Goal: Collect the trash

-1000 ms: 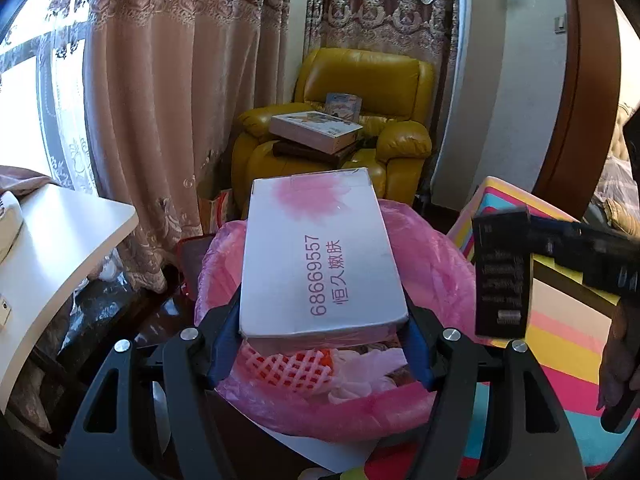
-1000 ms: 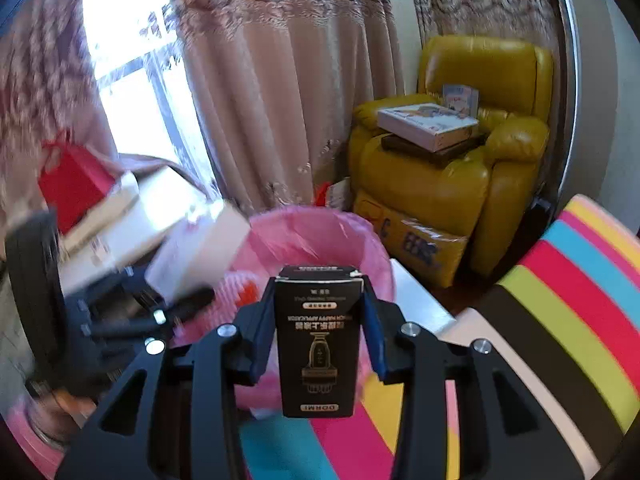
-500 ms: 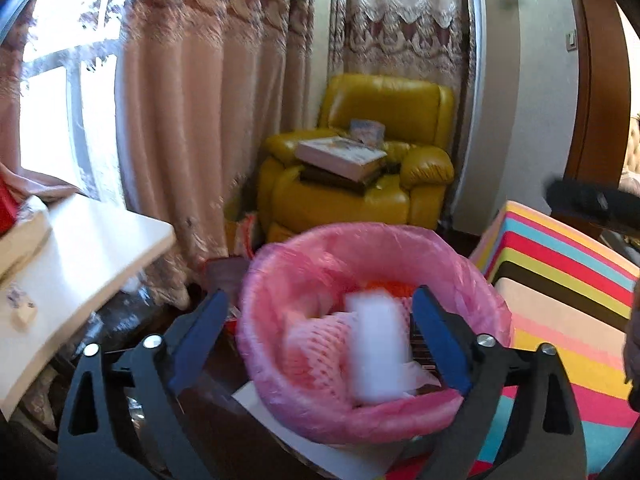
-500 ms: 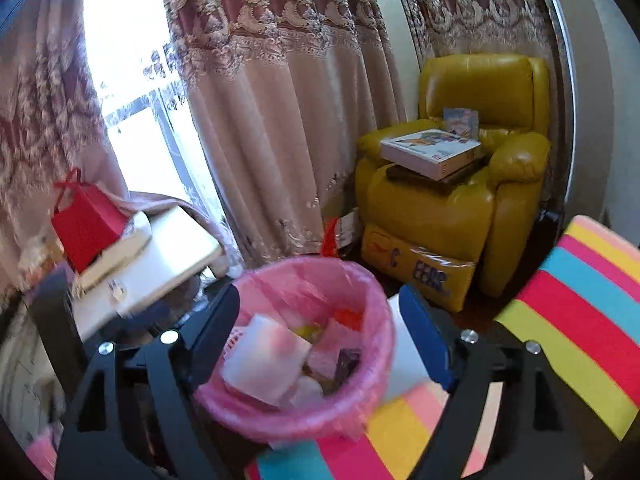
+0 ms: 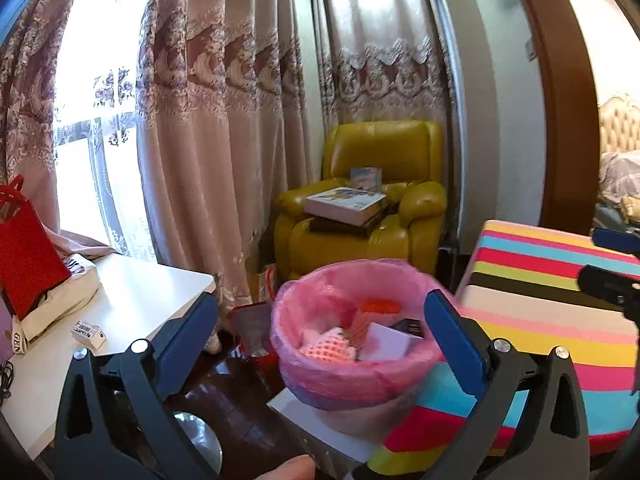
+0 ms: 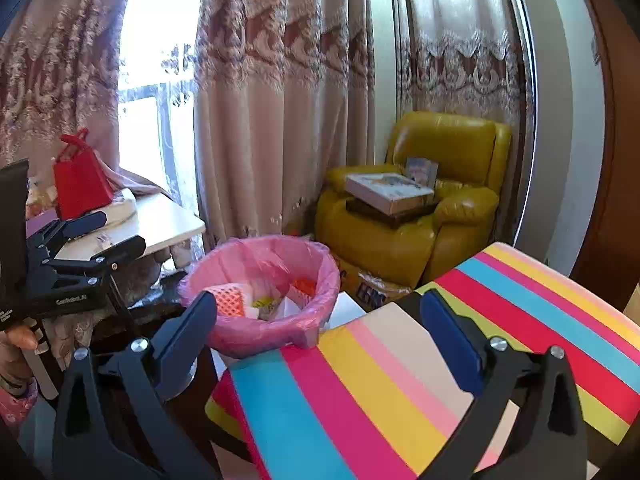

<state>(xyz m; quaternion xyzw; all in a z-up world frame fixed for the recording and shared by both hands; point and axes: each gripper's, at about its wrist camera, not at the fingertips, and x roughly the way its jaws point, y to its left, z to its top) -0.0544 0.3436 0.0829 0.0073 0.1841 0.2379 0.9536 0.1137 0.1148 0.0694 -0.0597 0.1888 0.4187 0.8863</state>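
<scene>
Left wrist view has the left gripper [image 5: 320, 328] wide open with nothing between the jaws, which have just been opening. Same on the right wrist view: the right gripper [image 6: 320, 326] has just spread wide too, nothing in it, hanging over the striped cushion [image 6: 400, 380].

All the trash I can see sits inside the bin [image 5: 352, 368], the one with the pink bag, on the floor between the white table [image 5: 132, 304] and the cushion. In there: a white box [image 5: 386, 346], pink foam netting [image 5: 328, 344], something orange [image 5: 378, 306] and a dark box [image 5: 408, 325] at the back.

My guess on handling: it's all light stuff. The boxes look like stiff cardboard, so pinch them across the narrow sides. The netting is squishy, so grab a bunched bit. The bag film looks slippery and thin, so I'd hold the bin by its rim, not the plastic.
</scene>
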